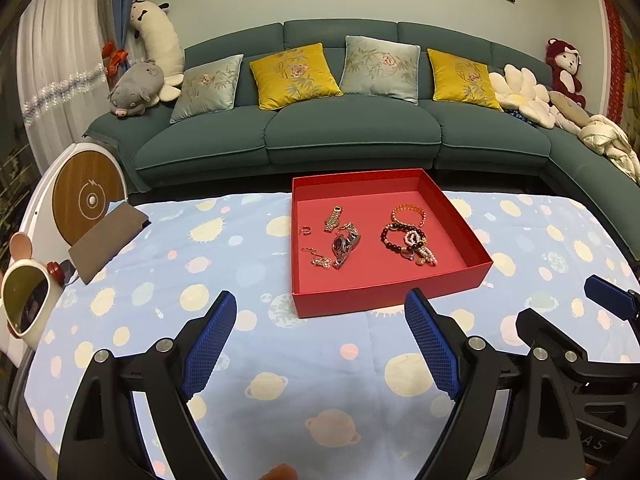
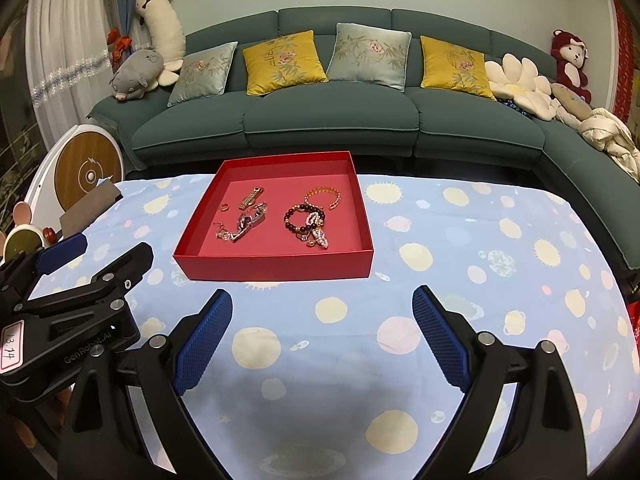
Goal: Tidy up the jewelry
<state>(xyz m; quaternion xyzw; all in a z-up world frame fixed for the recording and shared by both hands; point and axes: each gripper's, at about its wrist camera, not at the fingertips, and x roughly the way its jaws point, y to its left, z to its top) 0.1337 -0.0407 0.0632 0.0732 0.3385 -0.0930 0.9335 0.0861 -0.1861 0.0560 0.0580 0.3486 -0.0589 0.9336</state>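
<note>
A red open box (image 1: 384,300) (image 2: 276,268) stands on the table with the blue planet-print cloth (image 1: 304,360) (image 2: 460,248). Inside lie a gold watch band (image 1: 333,219) (image 2: 251,198), a silver watch (image 1: 344,246) (image 2: 250,222), a small ring (image 1: 305,231) (image 2: 224,207), a thin chain (image 1: 320,260) (image 2: 224,235), a gold bracelet (image 1: 409,212) (image 2: 323,196) and dark and pearl bead bracelets (image 1: 404,240) (image 2: 308,222). My left gripper (image 1: 320,312) is open and empty, short of the box. My right gripper (image 2: 322,304) is open and empty, also short of the box. Each shows at the edge of the other's view.
A brown flat pouch (image 1: 106,238) (image 2: 86,208) lies at the table's left edge, with a small mirror (image 1: 24,300) beside it. A green sofa (image 1: 352,136) with cushions stands behind the table. A round white and wood device (image 1: 86,196) stands at the left.
</note>
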